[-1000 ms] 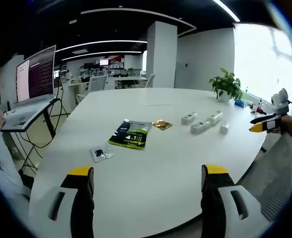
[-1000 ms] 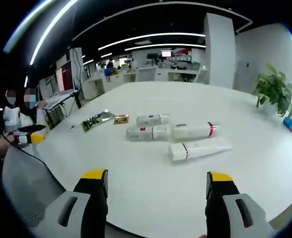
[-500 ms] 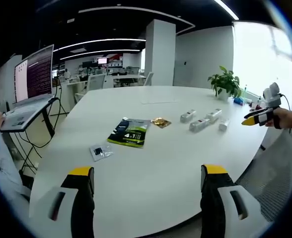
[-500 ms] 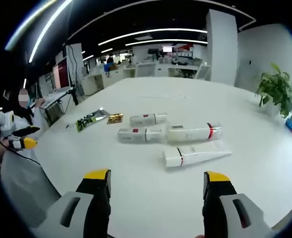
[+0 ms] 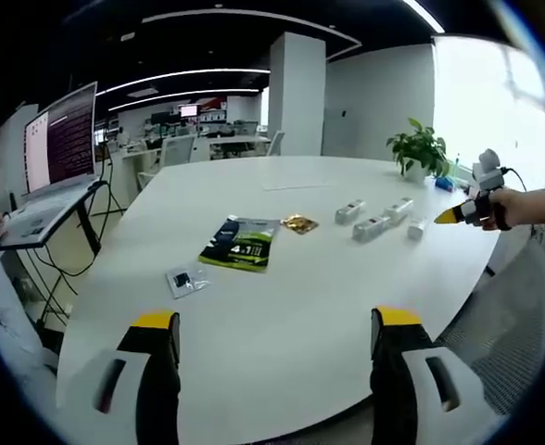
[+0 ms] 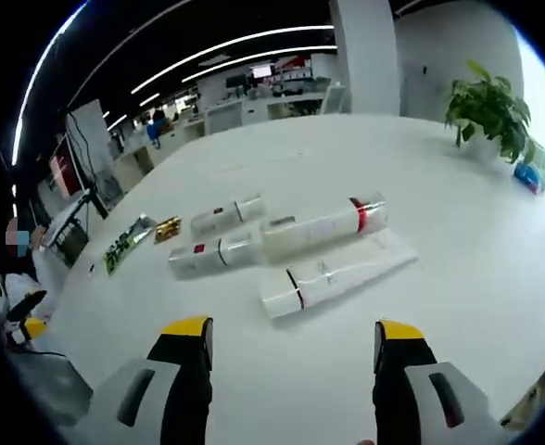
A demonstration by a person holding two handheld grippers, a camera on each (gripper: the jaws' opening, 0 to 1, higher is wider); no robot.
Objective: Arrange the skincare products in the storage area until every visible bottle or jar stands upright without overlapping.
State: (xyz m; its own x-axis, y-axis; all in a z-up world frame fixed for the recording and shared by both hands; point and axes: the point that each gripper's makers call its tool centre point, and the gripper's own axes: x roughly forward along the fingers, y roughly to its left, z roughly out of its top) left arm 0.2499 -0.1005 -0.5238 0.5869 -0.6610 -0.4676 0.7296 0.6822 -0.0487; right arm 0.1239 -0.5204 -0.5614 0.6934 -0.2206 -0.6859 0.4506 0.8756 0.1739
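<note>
Hovering right gripper [image 6: 291,338], jaws spread, four smooth white tubes [image 6: 323,275] lying flat, left gripper [image 5: 268,326] spread too, glossy table [image 5: 282,306] wide open.

In the right gripper view, four skincare products lie flat on the table [image 6: 458,241]: a tube [image 6: 333,274] nearest the jaws, behind it a bottle [image 6: 321,225] end to end with a smaller bottle [image 6: 212,257] on its left, and another small bottle [image 6: 227,214] behind those. Farther left lie a foil sachet [image 6: 168,228] and a flat packet [image 6: 124,247]. A potted plant [image 6: 487,108] stands at the table's far right.
</note>
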